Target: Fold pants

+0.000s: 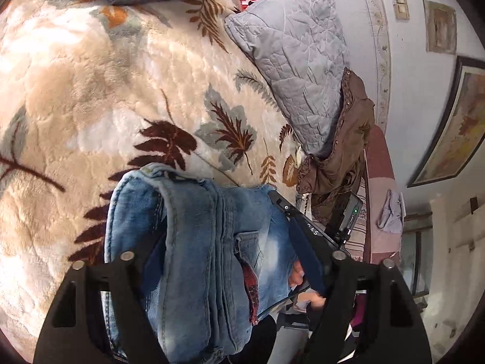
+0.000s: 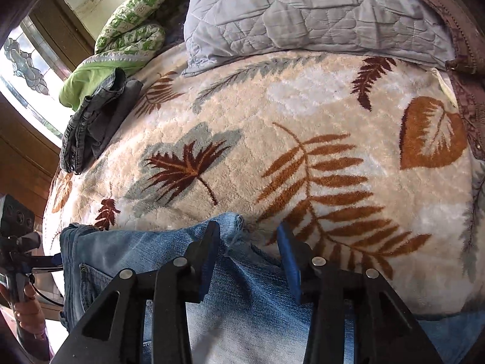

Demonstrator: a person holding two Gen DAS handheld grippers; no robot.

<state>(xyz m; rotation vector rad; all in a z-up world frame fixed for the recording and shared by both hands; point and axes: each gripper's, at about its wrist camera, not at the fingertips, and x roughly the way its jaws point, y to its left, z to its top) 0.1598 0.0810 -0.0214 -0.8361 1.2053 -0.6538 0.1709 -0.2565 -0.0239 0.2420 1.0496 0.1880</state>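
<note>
Light blue denim pants (image 1: 197, 242) lie on a cream leaf-print blanket (image 1: 121, 91) on a bed. In the left wrist view the left gripper (image 1: 230, 261) is open, its blue-padded jaws wide apart on either side of the bunched denim. The right gripper's body (image 1: 306, 227) shows just beyond the pants' right side. In the right wrist view the right gripper (image 2: 250, 242) is open over the frayed hem end of the pants (image 2: 230, 273), jaws apart, with nothing clamped. The left gripper (image 2: 24, 254) shows at the far left, by the waistband end.
A grey quilted pillow (image 2: 303, 9) lies at the head of the bed. Folded dark grey pants (image 2: 94, 118) and a green patterned cloth (image 2: 136, 21) lie at the far left. A brown garment (image 1: 342, 151) hangs at the bed edge. Framed pictures hang on the wall (image 1: 454, 127).
</note>
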